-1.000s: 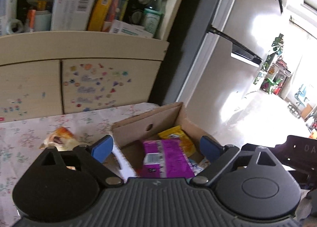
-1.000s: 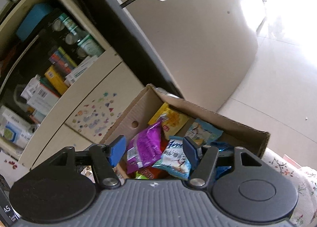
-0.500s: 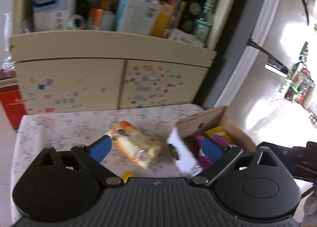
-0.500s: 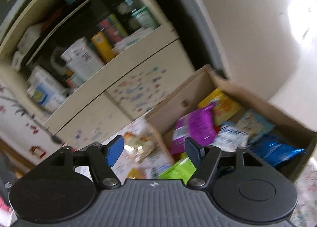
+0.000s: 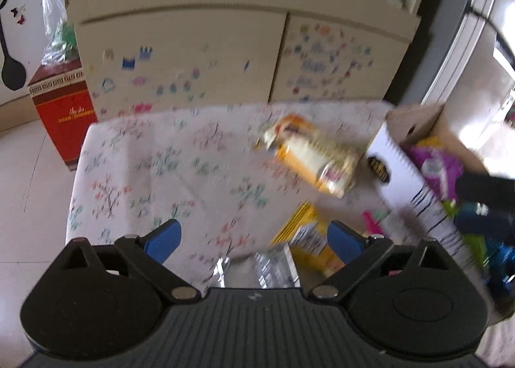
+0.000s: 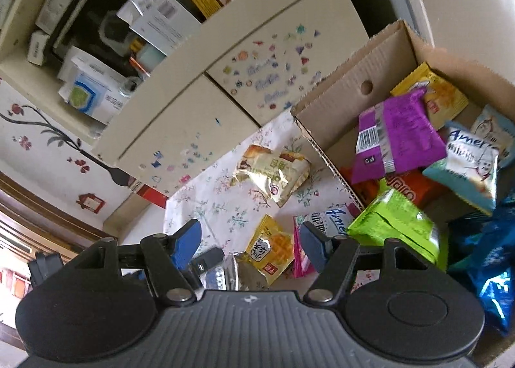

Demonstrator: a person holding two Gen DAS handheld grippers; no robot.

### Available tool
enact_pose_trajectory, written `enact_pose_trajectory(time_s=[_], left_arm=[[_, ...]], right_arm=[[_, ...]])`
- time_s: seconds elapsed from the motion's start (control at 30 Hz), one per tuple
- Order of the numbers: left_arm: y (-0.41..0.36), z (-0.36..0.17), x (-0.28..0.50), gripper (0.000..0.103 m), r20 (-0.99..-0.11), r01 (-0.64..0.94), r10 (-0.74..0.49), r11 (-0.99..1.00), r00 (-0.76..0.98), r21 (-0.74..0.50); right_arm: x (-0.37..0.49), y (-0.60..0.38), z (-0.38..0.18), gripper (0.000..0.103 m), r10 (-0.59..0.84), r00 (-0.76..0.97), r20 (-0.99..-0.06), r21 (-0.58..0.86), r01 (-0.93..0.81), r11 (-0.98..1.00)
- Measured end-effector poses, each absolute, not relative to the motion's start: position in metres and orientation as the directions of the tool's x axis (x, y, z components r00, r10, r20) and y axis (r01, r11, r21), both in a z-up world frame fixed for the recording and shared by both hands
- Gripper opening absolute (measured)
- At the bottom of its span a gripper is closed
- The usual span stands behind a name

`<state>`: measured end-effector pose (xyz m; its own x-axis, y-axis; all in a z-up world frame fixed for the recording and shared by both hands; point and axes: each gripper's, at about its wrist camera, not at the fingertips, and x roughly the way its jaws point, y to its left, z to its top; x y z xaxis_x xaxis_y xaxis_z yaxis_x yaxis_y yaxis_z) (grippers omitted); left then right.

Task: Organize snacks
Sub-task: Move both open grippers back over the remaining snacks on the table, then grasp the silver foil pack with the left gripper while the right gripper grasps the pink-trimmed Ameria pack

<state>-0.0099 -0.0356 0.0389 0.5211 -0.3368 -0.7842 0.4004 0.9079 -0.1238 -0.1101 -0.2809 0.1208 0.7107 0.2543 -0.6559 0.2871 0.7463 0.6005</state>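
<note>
Both views have swung from the cardboard box [image 6: 363,56] to loose packets beside it; the left gripper [image 5: 254,236] and right gripper [image 6: 249,241] gape empty, and the yellow waffle packet [image 6: 268,247] looks light, crinkly and slippery, best pinched at a sealed edge.

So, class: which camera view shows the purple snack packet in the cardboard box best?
The right wrist view: the purple snack packet lies sharp and nearly whole in the cardboard box. The left wrist view catches only a blurred part at the frame's right edge.

A lived-in home is shown — a sticker-covered cabinet [image 6: 257,85] at twelve o'clock, a flowered tablecloth [image 5: 167,175], tree decals [image 6: 42,130] pasted on the wall at nine o'clock.
</note>
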Motion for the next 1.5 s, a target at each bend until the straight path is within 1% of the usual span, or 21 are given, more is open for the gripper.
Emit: enact_pose_trajectory(time_s=[0.13, 0.33, 0.43, 0.6, 0.7, 0.8, 0.97, 1.03, 1.1, 1.27, 1.43, 1.5], left_arm=[[-0.038, 0.024, -0.013, 0.097, -0.798, 0.413, -0.334, 0.903, 0.501, -0.119], [-0.041, 0.012, -0.012, 0.097, -0.81, 0.418, -0.322, 0.902, 0.491, -0.105], [-0.035, 0.005, -0.012, 0.097, -0.82, 0.402, -0.306, 0.91, 0.484, -0.102], [-0.02, -0.006, -0.01, 0.097, -0.841, 0.364, -0.28, 0.925, 0.464, -0.107], [-0.014, -0.005, -0.01, 0.097, -0.84, 0.372, -0.262, 0.925, 0.475, -0.077], [-0.005, -0.005, -0.01, 0.097, -0.839, 0.359, -0.252, 0.93, 0.482, -0.073], [0.006, -0.003, -0.006, 0.097, -0.843, 0.327, -0.24, 0.941, 0.481, -0.081], [0.012, -0.003, -0.005, 0.097, -0.847, 0.307, -0.238, 0.947, 0.475, -0.094], [0.016, -0.003, -0.004, 0.097, -0.848, 0.295, -0.238, 0.95, 0.473, -0.102], [0.018, -0.004, -0.005, 0.097, -0.851, 0.298, -0.238, 0.949, 0.468, -0.102], [0.018, -0.004, -0.007, 0.097, -0.852, 0.305, -0.243, 0.947, 0.464, -0.104], [0.018, -0.005, -0.008, 0.097, -0.852, 0.311, -0.24, 0.946, 0.466, -0.096]], right_arm=[[-0.099, -0.277, 0.109, 0.074, 0.225, 0.693, -0.685, 0.568, 0.313, 0.762], [-0.087, -0.267, 0.097, 0.074, 0.135, 0.658, -0.74, 0.45, 0.337, 0.827], [-0.082, -0.262, 0.093, 0.079, 0.114, 0.654, -0.748, 0.416, 0.328, 0.848], [-0.074, -0.254, 0.087, 0.082, 0.094, 0.642, -0.761, 0.369, 0.309, 0.876], [-0.07, -0.248, 0.084, 0.083, 0.117, 0.629, -0.768, 0.367, 0.284, 0.886], [-0.069, -0.246, 0.081, 0.083, 0.158, 0.615, -0.772, 0.394, 0.269, 0.879], [-0.069, -0.245, 0.075, 0.084, 0.304, 0.575, -0.76, 0.519, 0.254, 0.816], [-0.069, -0.243, 0.078, 0.084, 0.335, 0.57, -0.75, 0.538, 0.231, 0.811], [-0.068, -0.24, 0.085, 0.084, 0.306, 0.587, -0.75, 0.505, 0.209, 0.837], [-0.064, -0.239, 0.084, 0.084, 0.12, 0.622, -0.774, 0.339, 0.248, 0.907], [-0.053, -0.234, 0.072, 0.086, 0.028, 0.607, -0.794, 0.233, 0.262, 0.936], [-0.048, -0.226, 0.068, 0.089, 0.008, 0.59, -0.807, 0.187, 0.243, 0.952]])
